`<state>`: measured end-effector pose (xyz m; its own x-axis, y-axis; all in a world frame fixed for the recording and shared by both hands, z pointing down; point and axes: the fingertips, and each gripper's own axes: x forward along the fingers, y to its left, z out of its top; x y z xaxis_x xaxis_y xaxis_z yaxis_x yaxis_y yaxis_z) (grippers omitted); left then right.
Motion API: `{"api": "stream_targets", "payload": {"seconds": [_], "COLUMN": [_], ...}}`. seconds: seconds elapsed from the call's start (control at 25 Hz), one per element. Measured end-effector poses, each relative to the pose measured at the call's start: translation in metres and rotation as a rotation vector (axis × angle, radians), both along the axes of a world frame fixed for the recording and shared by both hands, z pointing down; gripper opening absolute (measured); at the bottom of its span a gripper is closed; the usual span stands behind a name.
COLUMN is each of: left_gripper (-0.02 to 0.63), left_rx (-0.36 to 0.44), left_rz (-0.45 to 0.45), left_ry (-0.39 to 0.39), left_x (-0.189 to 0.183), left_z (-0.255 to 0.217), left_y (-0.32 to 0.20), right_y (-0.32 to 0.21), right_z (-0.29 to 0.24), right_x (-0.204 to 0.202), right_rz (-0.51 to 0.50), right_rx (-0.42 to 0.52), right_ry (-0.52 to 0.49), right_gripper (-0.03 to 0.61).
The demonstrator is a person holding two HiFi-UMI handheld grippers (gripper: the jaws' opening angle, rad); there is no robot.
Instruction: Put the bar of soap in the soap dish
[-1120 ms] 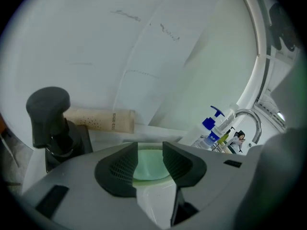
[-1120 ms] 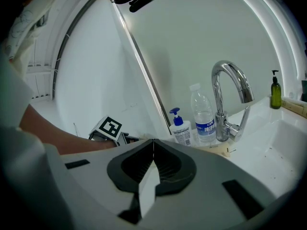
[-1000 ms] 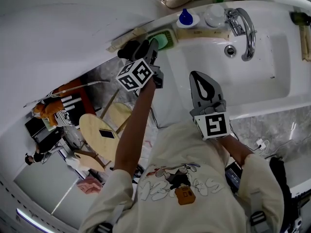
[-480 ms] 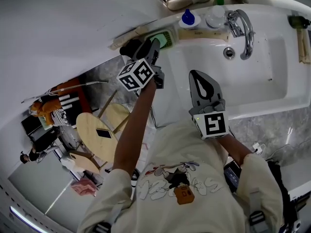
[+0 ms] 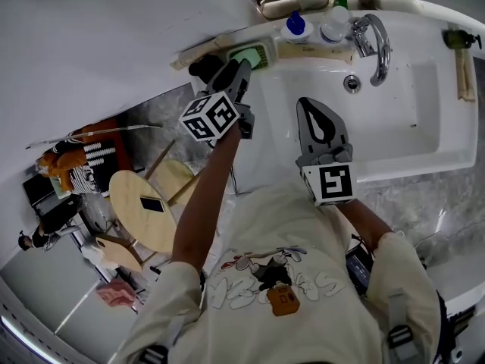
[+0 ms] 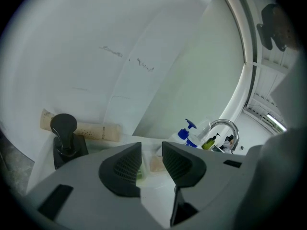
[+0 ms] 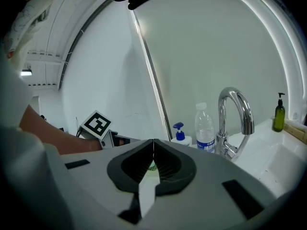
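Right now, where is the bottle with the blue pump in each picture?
Head view: blue pump bottle at top centre, left of the faucet.
Left gripper view: lower right of centre, left of the faucet.
Right gripper view: just below centre, left of the faucet.
Shared landmark: the chrome faucet.

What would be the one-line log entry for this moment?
left hand-held gripper: open, by soap dish | right hand-held gripper: shut, empty, over sink

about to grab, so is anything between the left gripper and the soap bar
Nothing visible does. The left gripper's jaws are apart, and the pale beige soap bar shows through the gap just beyond them, with the green soap dish at its left.
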<state>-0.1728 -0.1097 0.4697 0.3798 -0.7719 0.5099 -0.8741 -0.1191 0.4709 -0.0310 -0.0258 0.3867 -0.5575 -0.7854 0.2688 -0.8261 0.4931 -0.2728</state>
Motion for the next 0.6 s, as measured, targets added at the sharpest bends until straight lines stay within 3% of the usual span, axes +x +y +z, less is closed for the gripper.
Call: {"api": "stream_targets", "payload": {"seconds": [0.16,0.6], "left_gripper": [0.116,0.024], "left_rx": [0.008,0.076], "left_rz": [0.004,-0.034], "left_ry": [0.007,0.015], "left_x": [0.002,0.004], "left_z": [-0.007,-0.036], "left_y": [0.008,0.029], "right_y": [-0.004,-0.006], "right_z": [-0.001,-0.014], "right_x": [0.009,0.017], "right_rz": [-0.007,-0.006], "right_rx": [0.025,0.056], "right_ry": [0.046,0.058], "right_gripper": [0.006,0.006]}}
